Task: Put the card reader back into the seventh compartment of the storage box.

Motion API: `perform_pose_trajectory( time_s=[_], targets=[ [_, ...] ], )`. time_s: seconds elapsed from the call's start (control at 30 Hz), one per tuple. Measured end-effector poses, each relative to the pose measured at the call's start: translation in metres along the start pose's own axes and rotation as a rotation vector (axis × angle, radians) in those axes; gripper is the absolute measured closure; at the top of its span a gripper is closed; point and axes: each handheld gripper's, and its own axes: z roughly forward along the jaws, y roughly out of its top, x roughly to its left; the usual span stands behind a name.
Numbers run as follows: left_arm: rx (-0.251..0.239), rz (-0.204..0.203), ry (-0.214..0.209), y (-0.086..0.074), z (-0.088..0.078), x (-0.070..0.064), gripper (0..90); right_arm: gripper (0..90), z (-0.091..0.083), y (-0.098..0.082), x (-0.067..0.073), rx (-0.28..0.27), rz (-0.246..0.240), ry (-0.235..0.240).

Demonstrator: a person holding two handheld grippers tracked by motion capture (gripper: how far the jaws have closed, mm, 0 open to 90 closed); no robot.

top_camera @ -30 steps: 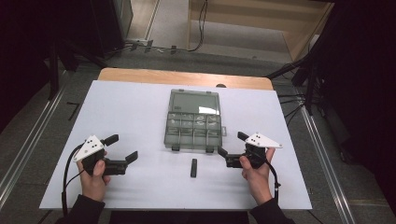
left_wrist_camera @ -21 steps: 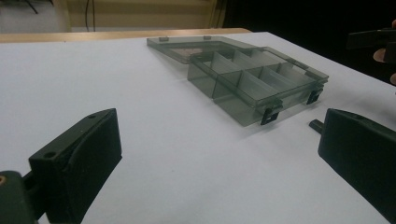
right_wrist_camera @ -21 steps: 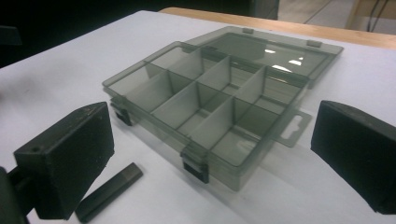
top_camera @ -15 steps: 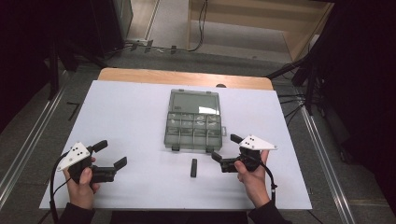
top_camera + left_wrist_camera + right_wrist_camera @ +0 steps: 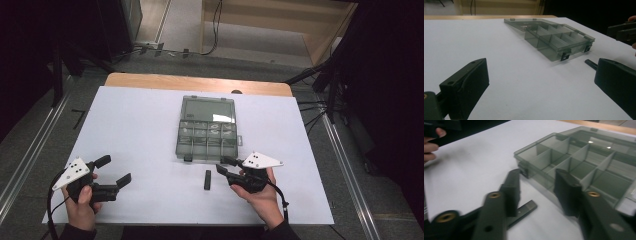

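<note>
Black bar [image 5: 207, 179] on table, just left of right gripper [image 5: 223, 165]; jaws just narrowed, apart, empty.

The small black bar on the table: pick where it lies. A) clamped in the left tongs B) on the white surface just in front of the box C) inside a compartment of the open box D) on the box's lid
B: the small black bar lies flat on the white surface, just in front of the open box and apart from it, between the two tongs, neither of which touches it.
</note>
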Motion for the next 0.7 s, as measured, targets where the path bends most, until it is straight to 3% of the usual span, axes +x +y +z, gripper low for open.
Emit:
perform_pose_trajectory(
  time_s=[0.03, 0.07, 0.13, 0.23, 0.47, 0.6, 0.7],
  targets=[
    [0.003, -0.001, 0.001, 0.000, 0.000, 0.000, 0.0, 71.3, 0.002, -0.001, 0.000, 0.016, 0.009, 0.056],
    [0.001, -0.003, 0.000, -0.001, 0.000, 0.000, 0.0, 71.3, 0.002, -0.001, 0.000, 0.016, 0.009, 0.056],
    [0.001, -0.006, 0.001, -0.001, -0.001, 0.001, 0.0, 82.9, 0.006, -0.003, 0.002, 0.033, -0.005, 0.078],
    [0.003, -0.008, 0.003, -0.001, 0.000, 0.002, 0.0, 87.8, 0.010, -0.005, 0.004, 0.051, -0.007, 0.096],
    [0.014, 0.003, 0.012, -0.003, 0.002, 0.003, 0.0, 88.3, 0.020, -0.008, 0.012, 0.102, -0.031, 0.171],
    [0.012, 0.000, 0.015, -0.003, 0.001, 0.003, 0.0, 88.5, 0.026, -0.009, 0.019, 0.137, -0.072, 0.158],
    [0.010, 0.000, 0.014, -0.003, 0.001, 0.003, 0.0, 88.6, 0.028, -0.010, 0.023, 0.154, -0.076, 0.168]
  ],
)
